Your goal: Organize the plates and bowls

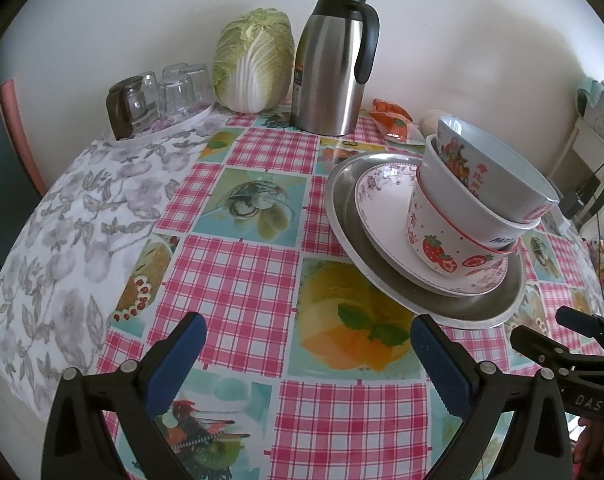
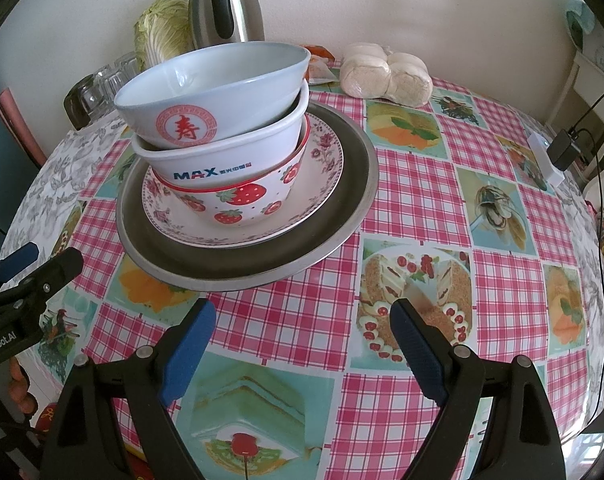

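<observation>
Hovering both my left gripper (image 1: 306, 346) and right gripper (image 2: 302, 330) spread empty beside the nested bowls (image 2: 218, 120) on stacked plates (image 2: 342, 216), I judge stacking done, next only withdrawal.

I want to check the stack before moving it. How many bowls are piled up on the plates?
3, nested on the floral plate: the strawberry bowl at the bottom, the MAX bowl in the middle, the pale blue bowl on top, tilted. A smaller one hidden inside is possible.

The table (image 2: 302, 304) carries a metal plate (image 2: 342, 216) mid-table, with a flask (image 1: 330, 68), cabbage (image 1: 254, 64) and buns (image 2: 386, 72) along its far edge.
</observation>
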The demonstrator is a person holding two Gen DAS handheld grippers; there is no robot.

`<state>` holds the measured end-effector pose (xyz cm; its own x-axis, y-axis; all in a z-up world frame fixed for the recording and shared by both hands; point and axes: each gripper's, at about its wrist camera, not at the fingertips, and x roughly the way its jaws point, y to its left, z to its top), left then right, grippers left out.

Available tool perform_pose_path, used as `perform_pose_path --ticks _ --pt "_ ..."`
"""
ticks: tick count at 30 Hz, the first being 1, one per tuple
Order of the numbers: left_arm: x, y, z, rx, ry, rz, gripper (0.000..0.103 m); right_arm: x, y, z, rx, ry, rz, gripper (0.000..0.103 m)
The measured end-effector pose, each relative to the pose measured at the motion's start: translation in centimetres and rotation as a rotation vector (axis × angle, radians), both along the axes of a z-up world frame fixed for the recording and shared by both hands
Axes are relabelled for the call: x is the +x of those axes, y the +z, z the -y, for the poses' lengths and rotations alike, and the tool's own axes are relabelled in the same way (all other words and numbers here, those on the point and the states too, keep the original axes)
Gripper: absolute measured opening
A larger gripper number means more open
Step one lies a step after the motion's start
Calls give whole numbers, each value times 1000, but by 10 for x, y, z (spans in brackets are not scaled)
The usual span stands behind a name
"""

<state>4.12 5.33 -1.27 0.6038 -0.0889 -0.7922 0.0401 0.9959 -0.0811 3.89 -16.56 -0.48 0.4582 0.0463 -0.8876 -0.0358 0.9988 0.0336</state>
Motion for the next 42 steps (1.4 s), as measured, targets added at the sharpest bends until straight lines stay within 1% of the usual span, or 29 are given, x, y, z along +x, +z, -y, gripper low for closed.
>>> perform_pose_path --ticks 42 --pt "0 -4 -4 -2 4 -12 103 0 -2 0 -6 5 -2 89"
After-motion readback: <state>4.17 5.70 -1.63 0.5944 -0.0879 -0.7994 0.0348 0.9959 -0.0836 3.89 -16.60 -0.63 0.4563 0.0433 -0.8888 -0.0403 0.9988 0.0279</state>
